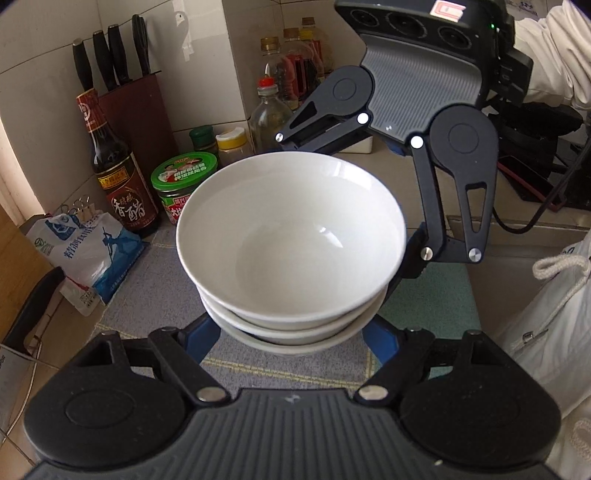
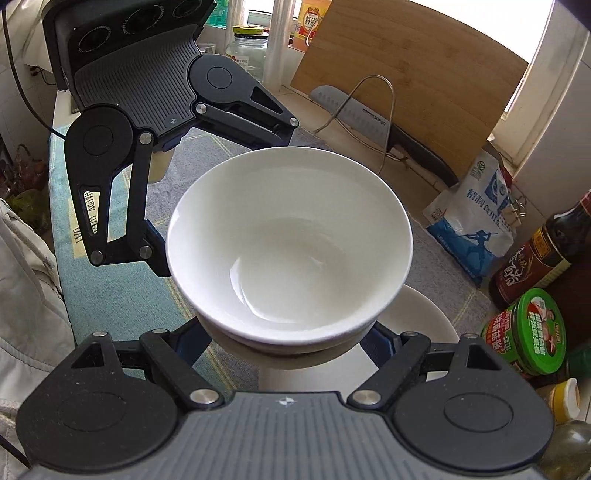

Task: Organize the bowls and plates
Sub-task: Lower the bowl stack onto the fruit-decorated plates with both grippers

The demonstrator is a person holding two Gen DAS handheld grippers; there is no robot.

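A wall of pale glazed tiles (image 1: 207, 74) backed the beige stone counter (image 1: 66, 325), on which a grey-blue checked cloth mat (image 1: 155, 291) lay. A dark red knife block (image 1: 136, 110) stood against the tiles. Daylight glared through a bright window (image 2: 480, 22), against which a light wooden cutting board (image 2: 406, 74) leaned.

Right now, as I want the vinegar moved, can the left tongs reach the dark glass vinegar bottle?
Probably not: the left tongs appear clamped on the stack of white ceramic bowls, and the dark glass vinegar bottle stands aside by the green-lidded jar.
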